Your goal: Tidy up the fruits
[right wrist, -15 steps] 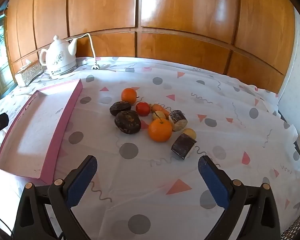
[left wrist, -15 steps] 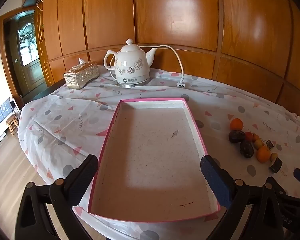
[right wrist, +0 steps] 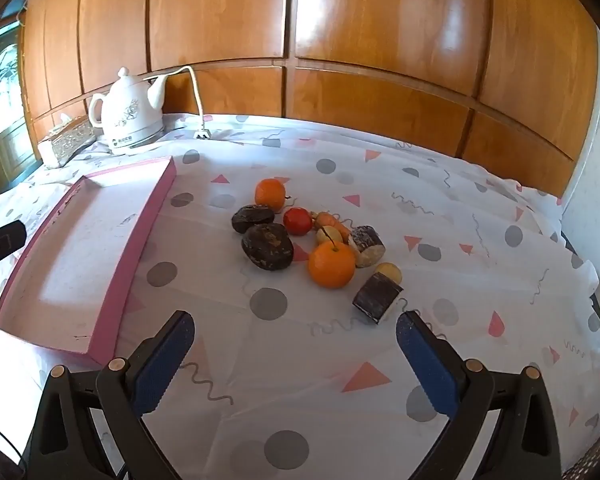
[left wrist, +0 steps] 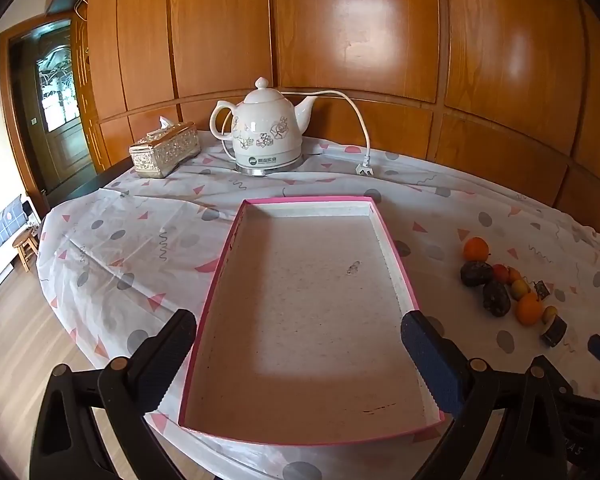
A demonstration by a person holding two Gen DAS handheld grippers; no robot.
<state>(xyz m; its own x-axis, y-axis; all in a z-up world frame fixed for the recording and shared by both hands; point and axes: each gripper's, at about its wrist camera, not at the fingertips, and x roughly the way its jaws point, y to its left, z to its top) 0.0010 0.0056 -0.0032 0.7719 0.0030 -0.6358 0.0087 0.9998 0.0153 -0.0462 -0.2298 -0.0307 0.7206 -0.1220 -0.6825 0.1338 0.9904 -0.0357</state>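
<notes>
A shallow pink-rimmed tray (left wrist: 392,252) lies empty on the table; it also shows at the left of the right wrist view (right wrist: 140,232). A cluster of fruit lies to its right: a near orange (right wrist: 331,265), a far orange (right wrist: 270,193), a red tomato (right wrist: 297,221), two dark brown lumps (right wrist: 267,246), a small carrot (right wrist: 332,222), two cut dark-skinned pieces (right wrist: 377,292) and a small yellow fruit (right wrist: 388,271). The cluster shows small in the left wrist view (left wrist: 500,280). My left gripper (left wrist: 298,350) is open above the tray's near end. My right gripper (right wrist: 294,346) is open and empty, in front of the fruit.
A white floral kettle (left wrist: 266,132) with its cord and unplugged plug (left wrist: 365,169) stands at the back. A silver tissue box (left wrist: 165,155) sits left of it. The table wears a dotted white cloth (right wrist: 440,208). Wood panelling stands behind. The table edge drops to the floor at left (left wrist: 12,340).
Both views have shifted only slightly. The grippers stay open and nothing on the table has moved.
</notes>
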